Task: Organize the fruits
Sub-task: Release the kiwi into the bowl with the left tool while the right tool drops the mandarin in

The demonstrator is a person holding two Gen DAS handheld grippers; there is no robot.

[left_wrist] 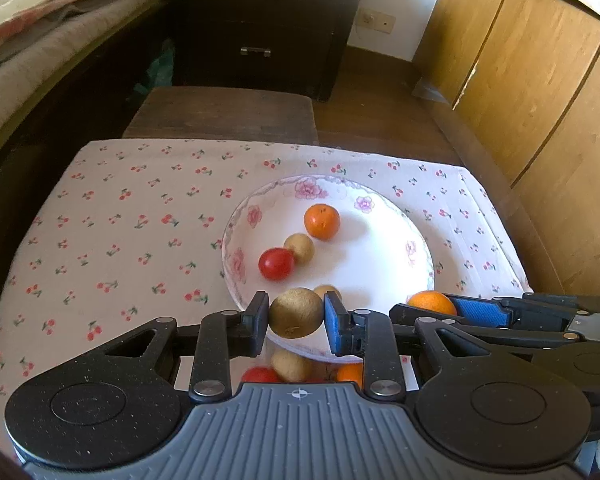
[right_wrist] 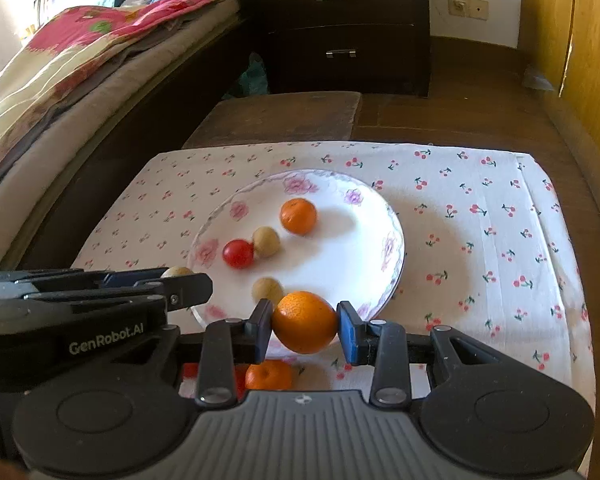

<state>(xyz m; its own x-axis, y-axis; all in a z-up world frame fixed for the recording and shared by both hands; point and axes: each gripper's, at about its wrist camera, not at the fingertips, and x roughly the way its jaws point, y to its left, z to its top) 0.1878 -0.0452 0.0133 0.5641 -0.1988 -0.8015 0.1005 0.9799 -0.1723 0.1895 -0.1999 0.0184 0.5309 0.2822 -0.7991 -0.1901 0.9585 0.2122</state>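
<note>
My left gripper is shut on a round brown fruit, held just above the near rim of a white floral plate. My right gripper is shut on an orange over the same rim. On the plate lie an orange, a brown fruit, a red tomato and a second brown fruit. Each gripper also shows in the other's view: the right gripper and the left gripper.
A cherry-print cloth covers the table. On it, near me and below the fingers, lie a tomato, a brown fruit and an orange. A dark stool, a bed, a drawer chest and wooden cupboards stand beyond.
</note>
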